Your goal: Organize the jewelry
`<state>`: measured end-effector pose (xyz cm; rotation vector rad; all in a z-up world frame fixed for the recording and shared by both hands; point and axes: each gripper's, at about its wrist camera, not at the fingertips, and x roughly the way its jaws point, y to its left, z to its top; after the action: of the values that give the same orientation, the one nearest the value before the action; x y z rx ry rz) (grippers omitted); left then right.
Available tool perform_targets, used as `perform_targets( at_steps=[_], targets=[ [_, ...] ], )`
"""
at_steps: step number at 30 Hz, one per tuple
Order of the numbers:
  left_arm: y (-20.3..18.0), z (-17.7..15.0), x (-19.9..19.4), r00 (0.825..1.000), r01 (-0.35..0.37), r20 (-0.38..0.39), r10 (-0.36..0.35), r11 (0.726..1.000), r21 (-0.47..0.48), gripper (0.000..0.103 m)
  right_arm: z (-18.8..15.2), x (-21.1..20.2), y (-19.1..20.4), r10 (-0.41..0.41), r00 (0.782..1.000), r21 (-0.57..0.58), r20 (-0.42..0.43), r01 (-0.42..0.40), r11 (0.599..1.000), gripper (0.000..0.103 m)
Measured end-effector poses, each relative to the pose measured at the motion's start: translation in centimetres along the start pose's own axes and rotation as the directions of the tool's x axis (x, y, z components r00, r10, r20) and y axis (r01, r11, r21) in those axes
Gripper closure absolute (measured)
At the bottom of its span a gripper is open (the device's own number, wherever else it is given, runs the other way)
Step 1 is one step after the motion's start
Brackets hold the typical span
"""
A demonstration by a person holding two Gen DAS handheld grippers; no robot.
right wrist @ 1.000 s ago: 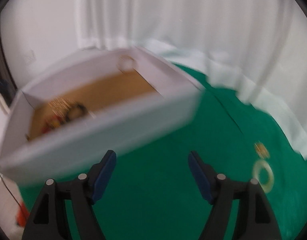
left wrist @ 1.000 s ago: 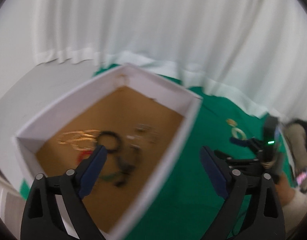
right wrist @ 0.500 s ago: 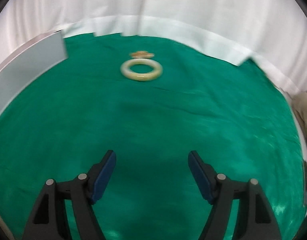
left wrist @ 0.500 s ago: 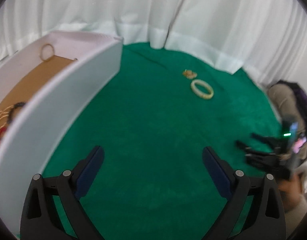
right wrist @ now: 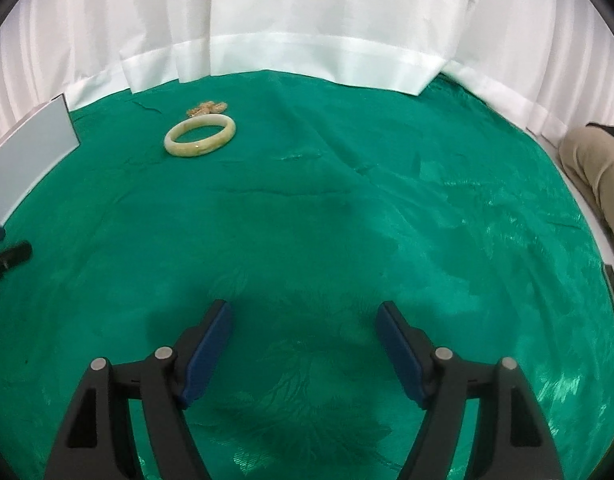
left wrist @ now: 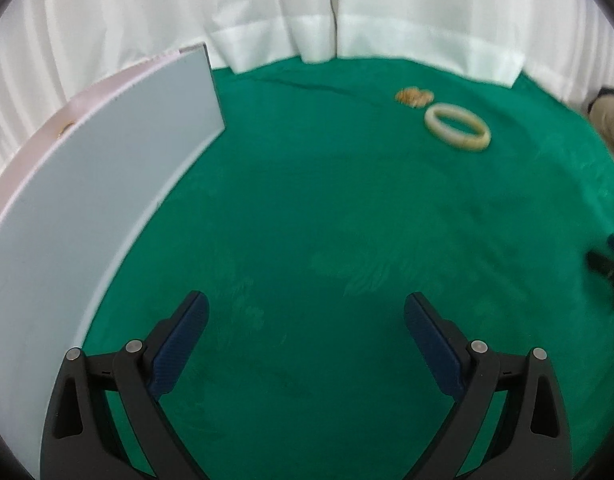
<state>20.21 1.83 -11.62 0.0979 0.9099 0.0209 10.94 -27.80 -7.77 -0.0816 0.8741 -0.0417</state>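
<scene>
A cream bangle (left wrist: pixel 457 131) lies on the green cloth at the far right, with a small gold jewelry piece (left wrist: pixel 413 96) just behind it. Both also show in the right wrist view, bangle (right wrist: pixel 200 136) and gold piece (right wrist: pixel 207 108), at the far left. A white box (left wrist: pixel 87 216) stands at the left; only its outer wall shows, its contents hidden. Its corner shows in the right wrist view (right wrist: pixel 27 160). My left gripper (left wrist: pixel 305 320) is open and empty above bare cloth. My right gripper (right wrist: pixel 305 328) is open and empty, well short of the bangle.
The green cloth (right wrist: pixel 347 220) covers the table. White curtains (right wrist: pixel 307 20) hang along the far edge. A person's tan trouser leg (right wrist: pixel 595 172) is at the right. The other gripper's tips show at the frame edges (left wrist: pixel 611 268) (right wrist: pixel 3 256).
Both views have swung away from the open box toward the cloth with the bangle. The left gripper moved from over the box interior to beside its outer wall. Both grippers stayed open.
</scene>
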Motion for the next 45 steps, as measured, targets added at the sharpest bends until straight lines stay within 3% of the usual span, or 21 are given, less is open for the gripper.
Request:
perform_targets(
  at_steps=[3,6,19,22,24,28,32,33,36,38,41,43,45],
  targets=[
    [0.4,-0.4,0.2,1.000,0.007,-0.004,-0.008,1.000,-0.025,0.001,0.0,0.2,-0.2,0.005,1.000,0.021,-0.006,-0.005,1.000,0.022],
    [1.3,-0.7,0.5,0.998,0.060,-0.023,-0.062,0.995,-0.076,0.001,0.0,0.2,-0.3,0.006,1.000,0.023,-0.006,-0.006,1.000,0.021],
    [0.9,-0.9,0.5,0.998,0.057,-0.024,-0.058,0.996,-0.067,0.001,0.0,0.3,-0.4,0.007,1.000,0.028,-0.007,-0.007,1.000,0.020],
    [0.9,-0.4,0.7,0.995,0.067,-0.065,-0.070,0.997,-0.050,0.001,0.0,0.3,-0.5,0.008,1.000,0.029,-0.008,-0.008,1.000,0.020],
    [0.6,0.6,0.4,0.989,0.097,-0.110,-0.100,0.995,-0.036,0.001,0.1,0.3,-0.4,0.009,1.000,0.029,-0.008,-0.008,1.000,0.020],
    [-1.1,4.5,-1.7,0.967,0.237,-0.104,-0.235,0.972,0.009,0.001,0.1,0.3,-0.5,0.009,1.000,0.030,-0.008,-0.009,1.000,0.019],
    [-4.4,10.8,-1.3,0.901,0.409,-0.163,-0.401,0.912,0.020,0.001,0.1,0.3,-0.5,0.010,1.000,0.029,-0.007,-0.010,1.000,0.019],
    [-5.1,12.2,-0.7,0.895,0.418,-0.171,-0.411,0.908,0.009,0.001,0.1,0.3,-0.5,0.010,1.000,0.028,-0.008,-0.009,1.000,0.019],
    [-7.4,15.9,2.3,0.910,0.375,-0.188,-0.368,0.927,0.003,0.001,0.1,0.3,-0.5,0.010,1.000,0.028,-0.007,-0.009,1.000,0.019],
    [-9.0,17.2,4.6,0.926,0.328,-0.204,-0.317,0.945,0.020,0.001,0.1,0.3,-0.6,0.010,1.000,0.029,-0.007,-0.010,1.000,0.019],
    [-11.3,17.7,6.8,0.934,0.299,-0.229,-0.276,0.952,0.072,0.002,0.1,0.3,-0.6,0.010,1.000,0.029,-0.007,-0.010,1.000,0.019],
    [-12.3,17.8,7.5,0.947,0.248,-0.237,-0.216,0.962,0.114,0.010,0.1,0.3,-0.6,0.010,1.000,0.029,-0.007,-0.010,1.000,0.019],
    [-12.4,18.0,8.6,0.947,0.214,-0.264,-0.182,0.971,0.101,0.018,0.1,0.4,-0.6,0.010,1.000,0.029,-0.008,-0.010,1.000,0.019]
  ],
)
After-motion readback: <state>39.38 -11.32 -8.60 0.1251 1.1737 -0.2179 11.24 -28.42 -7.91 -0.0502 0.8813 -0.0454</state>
